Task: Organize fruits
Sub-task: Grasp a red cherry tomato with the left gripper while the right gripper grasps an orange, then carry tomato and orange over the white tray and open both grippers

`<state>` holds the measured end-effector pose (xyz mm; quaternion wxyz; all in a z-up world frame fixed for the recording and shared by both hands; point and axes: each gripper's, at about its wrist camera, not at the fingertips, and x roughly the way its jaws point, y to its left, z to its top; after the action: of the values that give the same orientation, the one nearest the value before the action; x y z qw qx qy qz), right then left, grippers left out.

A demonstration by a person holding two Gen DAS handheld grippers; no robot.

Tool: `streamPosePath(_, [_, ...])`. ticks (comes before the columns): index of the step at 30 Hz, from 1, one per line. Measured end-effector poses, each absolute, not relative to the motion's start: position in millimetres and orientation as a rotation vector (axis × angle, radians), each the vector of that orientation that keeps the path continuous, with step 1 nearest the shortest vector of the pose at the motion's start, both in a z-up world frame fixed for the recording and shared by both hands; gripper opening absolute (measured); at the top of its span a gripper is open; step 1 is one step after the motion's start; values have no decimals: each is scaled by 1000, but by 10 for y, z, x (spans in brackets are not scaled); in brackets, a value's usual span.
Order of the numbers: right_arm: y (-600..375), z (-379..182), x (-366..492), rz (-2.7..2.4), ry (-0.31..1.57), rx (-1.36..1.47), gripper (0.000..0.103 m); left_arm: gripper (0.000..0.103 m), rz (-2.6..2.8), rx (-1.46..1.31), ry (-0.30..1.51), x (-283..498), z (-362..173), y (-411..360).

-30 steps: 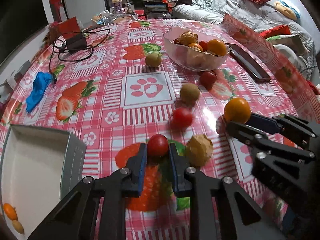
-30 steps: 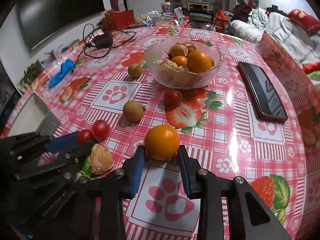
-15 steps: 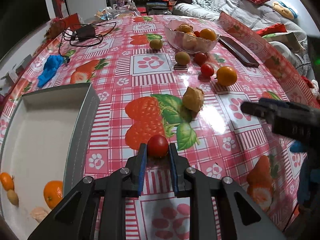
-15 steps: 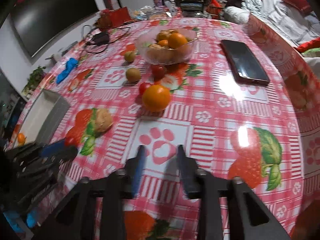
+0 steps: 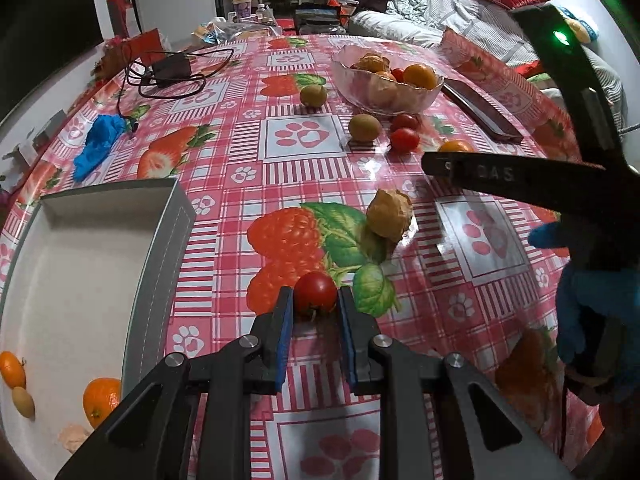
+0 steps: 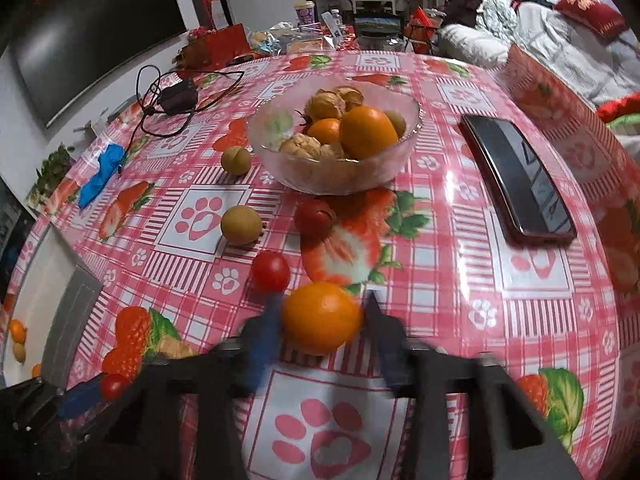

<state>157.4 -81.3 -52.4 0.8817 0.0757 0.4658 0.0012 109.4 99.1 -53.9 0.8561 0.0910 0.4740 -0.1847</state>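
Fruits lie scattered on the table (image 5: 248, 152): a cherry tomato (image 5: 315, 293) sits clamped between the pads of the left gripper (image 5: 314, 312), just right of the grey box (image 5: 160, 240) (a few oranges already inside). The right gripper (image 6: 322, 320) is spread around an orange (image 6: 322, 317), fingers blurred, contact unclear. Farther off stands a glass bowl (image 6: 332, 176) of fruit, beside a phone (image 6: 516, 176).

Left gripper (image 5: 316, 310) jaws clamped — right gripper (image 6: 322, 316) jaws spread.
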Motion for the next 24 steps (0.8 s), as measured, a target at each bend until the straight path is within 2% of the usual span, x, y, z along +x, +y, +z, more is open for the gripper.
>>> streamPosePath(5, [-923,-442,1348,34,966,257,38,23,-411,117,1000,1021,-433,1105])
streamPosePath(11, [-765,-180,1029,94,965,247,38,23,-426,75,972,795,-124,1278])
streamPosePath(17, [-306,41,899,195,983,219,38,23,-371,108,955,601,152,1629])
streamPosePath(24, [462,266,853,326,983,157,38,23,-213,110,970,614,194,2353])
